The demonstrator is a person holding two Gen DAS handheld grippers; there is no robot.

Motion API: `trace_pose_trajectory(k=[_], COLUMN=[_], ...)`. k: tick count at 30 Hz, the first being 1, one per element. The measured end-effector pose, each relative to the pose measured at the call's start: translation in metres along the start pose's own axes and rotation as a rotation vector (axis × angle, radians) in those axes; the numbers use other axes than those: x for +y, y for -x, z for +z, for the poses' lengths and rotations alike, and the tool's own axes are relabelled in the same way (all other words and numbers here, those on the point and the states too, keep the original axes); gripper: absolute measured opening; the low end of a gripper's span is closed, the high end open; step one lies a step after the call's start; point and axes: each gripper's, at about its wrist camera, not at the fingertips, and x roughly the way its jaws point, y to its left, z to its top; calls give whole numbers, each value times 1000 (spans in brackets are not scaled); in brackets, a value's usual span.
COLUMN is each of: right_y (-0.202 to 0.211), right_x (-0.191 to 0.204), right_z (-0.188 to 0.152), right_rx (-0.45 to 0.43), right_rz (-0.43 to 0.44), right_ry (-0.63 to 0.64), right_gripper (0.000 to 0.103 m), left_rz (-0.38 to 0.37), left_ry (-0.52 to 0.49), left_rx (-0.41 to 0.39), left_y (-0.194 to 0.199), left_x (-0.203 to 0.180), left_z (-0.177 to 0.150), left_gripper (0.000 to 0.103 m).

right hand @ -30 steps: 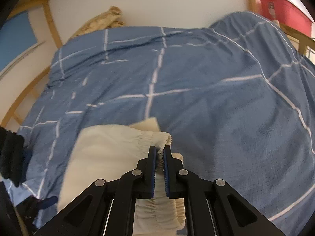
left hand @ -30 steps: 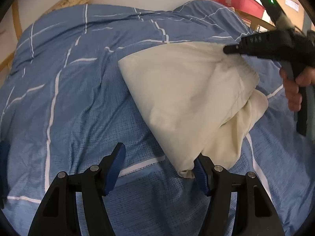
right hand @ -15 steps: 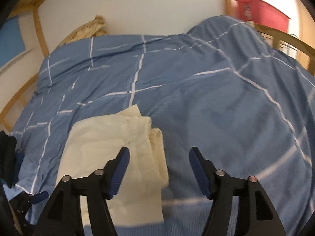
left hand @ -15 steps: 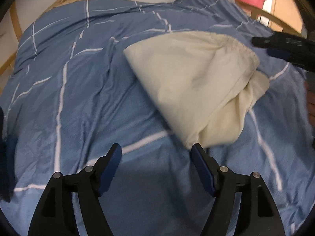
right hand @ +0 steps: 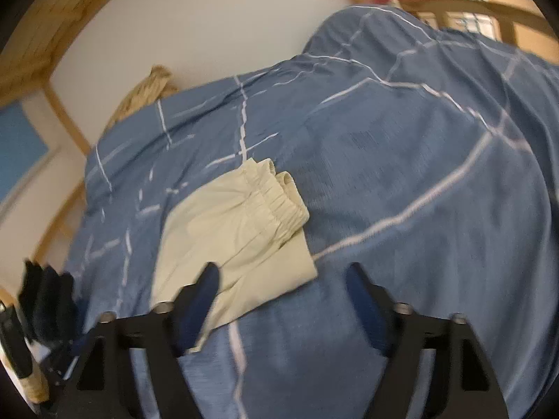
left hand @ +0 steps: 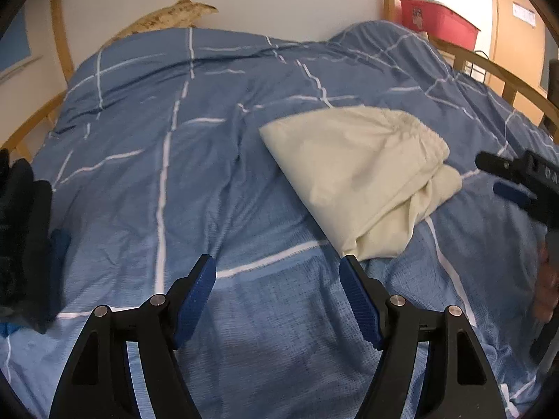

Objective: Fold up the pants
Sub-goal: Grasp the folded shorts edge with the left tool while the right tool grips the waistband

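The cream pants point(left hand: 360, 178) lie folded into a compact bundle on the blue checked duvet point(left hand: 174, 160), elastic waistband on the far side. They also show in the right wrist view point(right hand: 237, 241). My left gripper point(left hand: 277, 279) is open and empty, low over the duvet just left of the bundle's near corner. My right gripper point(right hand: 283, 282) is open and empty, above the duvet just right of the bundle. It also shows at the right edge of the left wrist view point(left hand: 503, 174).
A wooden bed frame point(left hand: 489, 70) curves around the duvet. A red box point(left hand: 433, 22) stands behind at the right. A tan pillow point(left hand: 171, 15) lies against the white wall. Dark clothing point(left hand: 24, 237) lies at the bed's left edge.
My right gripper opened, let go of the waistband and pulled back to the right. My left gripper drew back from the bundle's near corner. The pants settled flat on the duvet.
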Motion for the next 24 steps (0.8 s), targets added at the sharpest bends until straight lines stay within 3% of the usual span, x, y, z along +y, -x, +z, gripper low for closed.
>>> trace_pose_trajectory(k=[4,10,12,15,24], right_y=[3,-15,-19,-29,-56], right_x=[2,2,0,-5,-3], right_z=[-14,-24,-27,-31,-24], right_rx=[-19,-18,-23,-32,-24], right_rz=[50,96,118,154,194], right_ry=[-53,-143,-180,-251,-284], right_gripper=[81,81,89,89,89], left_rz=[26,4,5,3,-39], left_ry=[17,55,52,41,52], left_rx=[-41,-62,-62,-60,-46], left_y=[6,0,-3,-10,-35], left_x=[9,22,23,22,27], left_z=[5,15,17,18,30], left_gripper=[80,82,82,82,82])
